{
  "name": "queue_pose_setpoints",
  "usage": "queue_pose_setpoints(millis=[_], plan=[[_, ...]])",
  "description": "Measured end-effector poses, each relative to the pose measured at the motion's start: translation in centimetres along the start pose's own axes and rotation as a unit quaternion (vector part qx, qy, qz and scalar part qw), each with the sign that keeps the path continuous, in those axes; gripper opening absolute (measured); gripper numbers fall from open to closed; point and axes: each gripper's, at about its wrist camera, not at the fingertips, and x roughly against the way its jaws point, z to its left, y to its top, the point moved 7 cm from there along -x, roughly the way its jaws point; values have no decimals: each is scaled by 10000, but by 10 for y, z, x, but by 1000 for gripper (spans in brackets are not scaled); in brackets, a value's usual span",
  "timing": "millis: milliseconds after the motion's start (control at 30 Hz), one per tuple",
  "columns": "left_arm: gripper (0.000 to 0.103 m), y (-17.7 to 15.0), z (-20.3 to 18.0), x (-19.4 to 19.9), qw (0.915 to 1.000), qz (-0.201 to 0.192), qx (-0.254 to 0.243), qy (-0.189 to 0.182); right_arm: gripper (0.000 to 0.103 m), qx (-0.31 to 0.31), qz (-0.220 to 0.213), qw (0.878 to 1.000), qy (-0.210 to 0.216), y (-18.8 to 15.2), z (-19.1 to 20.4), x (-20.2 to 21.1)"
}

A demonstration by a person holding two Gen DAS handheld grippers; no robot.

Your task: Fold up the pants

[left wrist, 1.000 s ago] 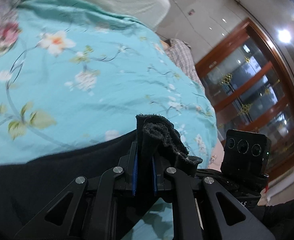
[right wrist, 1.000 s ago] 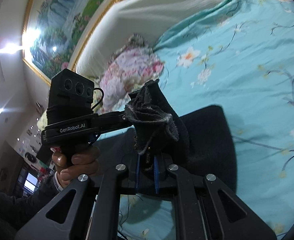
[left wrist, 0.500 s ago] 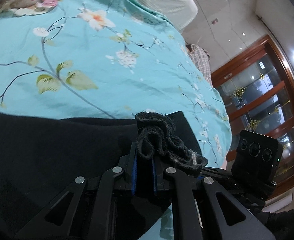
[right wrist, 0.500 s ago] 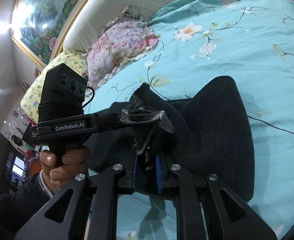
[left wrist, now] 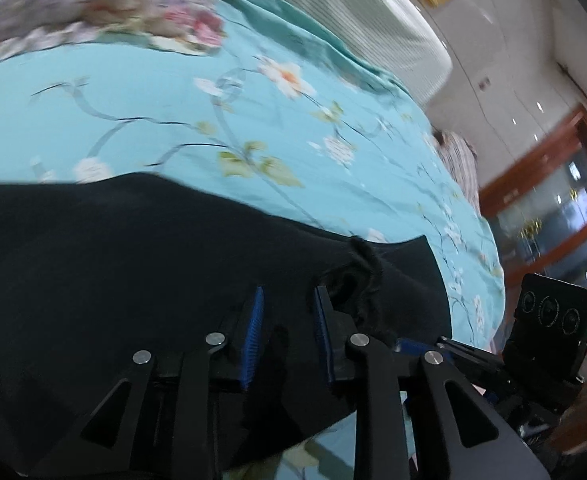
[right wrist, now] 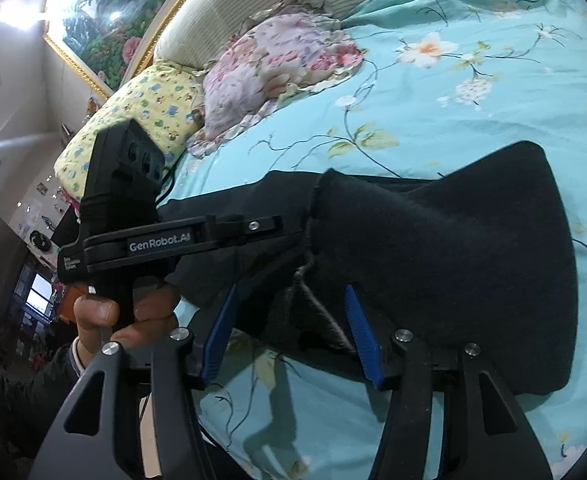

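The black pants [left wrist: 133, 264] lie folded over on the turquoise floral bedspread [left wrist: 253, 128]. My left gripper [left wrist: 287, 300] is open, its blue pads apart just above the cloth, with a bunched hem [left wrist: 357, 280] beside its right pad. In the right wrist view the pants [right wrist: 453, 248] lie doubled over with a frayed edge [right wrist: 309, 280] between the jaws. My right gripper [right wrist: 289, 312] is open wide over that edge. The left gripper body [right wrist: 165, 240] shows there, held by a hand.
A pink floral pillow [right wrist: 277, 68] and a yellow pillow [right wrist: 145, 108] lie by the padded headboard [right wrist: 261, 4]. A plaid cloth [left wrist: 457, 160] lies at the bed's far side. Wooden glass doors [left wrist: 565, 208] stand beyond. The right gripper's camera block [left wrist: 549, 320] is close at the right.
Both grippers lowered the pinched hems onto the bed and opened, letting go of the cloth. The folded layer now rests on the lower layer.
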Motion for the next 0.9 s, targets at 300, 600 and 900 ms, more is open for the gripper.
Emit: queue_pose_setpoints(millis=[300,600,900], plan=[[25,-15,41,49,9956,-524,705,314,57,72,-101,9998,183,12,18,4],[33,-34,75,98,9848,-980,1295,619,57,235,-6,9993,282,21,36,-9],[33,-62,117,157,9672,-1453,1902,847,57,495,223,9974,483,31,64,-39]])
